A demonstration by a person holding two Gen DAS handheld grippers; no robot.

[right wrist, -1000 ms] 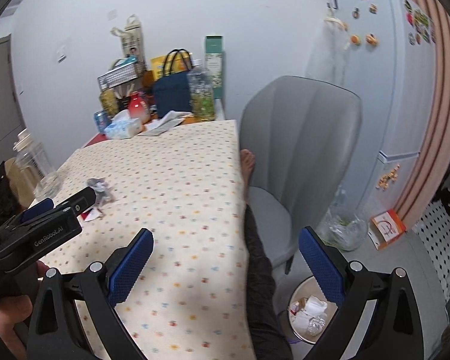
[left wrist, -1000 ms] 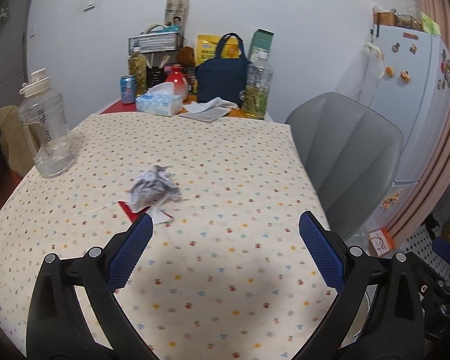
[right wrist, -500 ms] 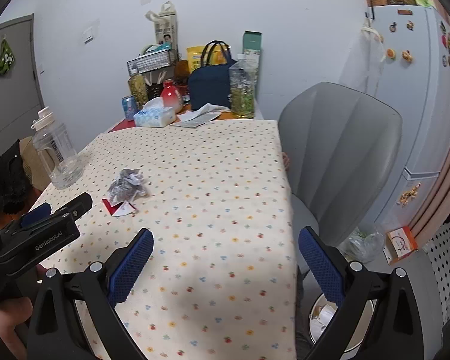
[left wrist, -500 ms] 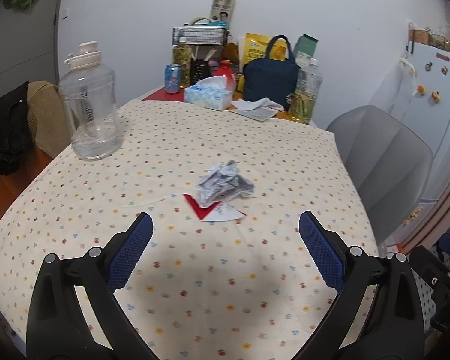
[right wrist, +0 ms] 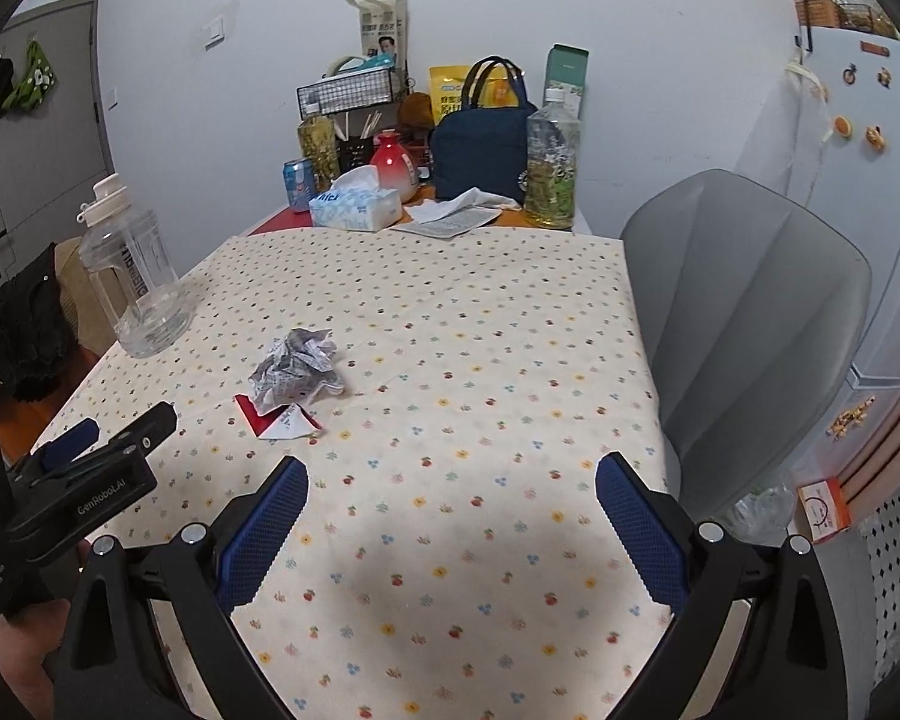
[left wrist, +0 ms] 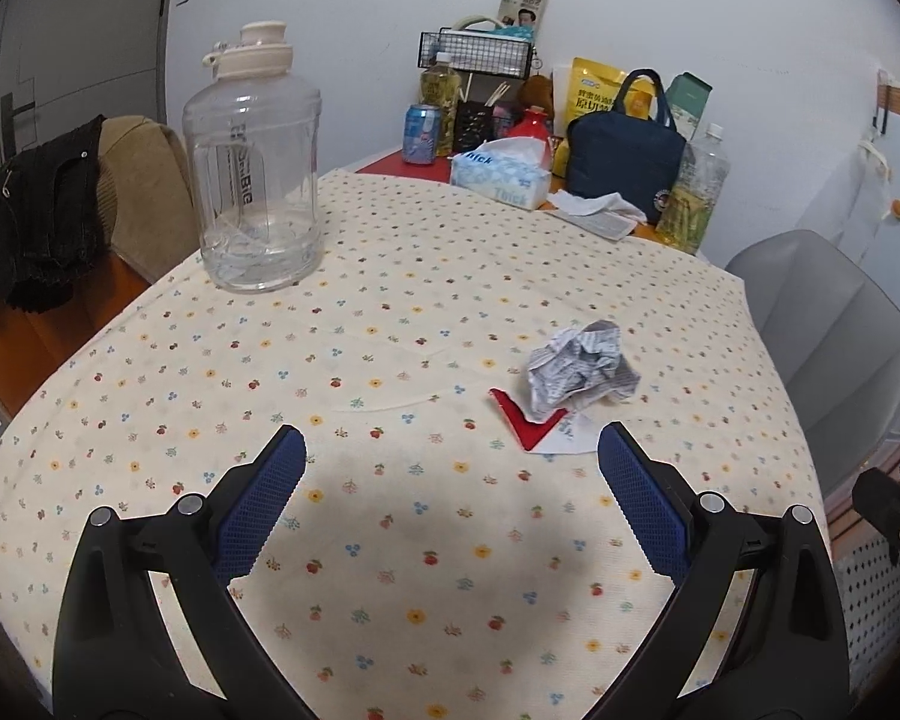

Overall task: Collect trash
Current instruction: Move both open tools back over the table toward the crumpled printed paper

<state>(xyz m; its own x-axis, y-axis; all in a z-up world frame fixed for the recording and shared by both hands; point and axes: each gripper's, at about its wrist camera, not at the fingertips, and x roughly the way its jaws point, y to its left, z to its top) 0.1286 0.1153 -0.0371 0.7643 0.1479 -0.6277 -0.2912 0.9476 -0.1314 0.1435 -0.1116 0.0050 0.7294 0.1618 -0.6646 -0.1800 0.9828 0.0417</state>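
Note:
A crumpled ball of printed paper [left wrist: 579, 366] [right wrist: 297, 369] lies on the spotted tablecloth [left wrist: 390, 312] [right wrist: 480, 330], on top of a flat red-and-white scrap [left wrist: 537, 429] [right wrist: 279, 417]. My left gripper [left wrist: 450, 468] is open above the cloth, with the trash just ahead of its right finger. My right gripper [right wrist: 450, 498] is open too, nearer the table's right side, and the trash lies ahead to its left. The left gripper's black body [right wrist: 84, 480] shows at the lower left of the right wrist view, held by a hand.
A large clear water jug [left wrist: 255, 174] [right wrist: 135, 282] stands at the left. At the far end are a tissue box [left wrist: 501, 177], a can [left wrist: 421, 133], a navy bag [left wrist: 627, 147] and bottles. A grey chair [right wrist: 744, 312] and a fridge [right wrist: 840, 150] are on the right.
Both views have swung left, bringing the jug and the paper ball closer and more central. The floor bin seen earlier in the right wrist view is out of sight. Both grippers stay open.

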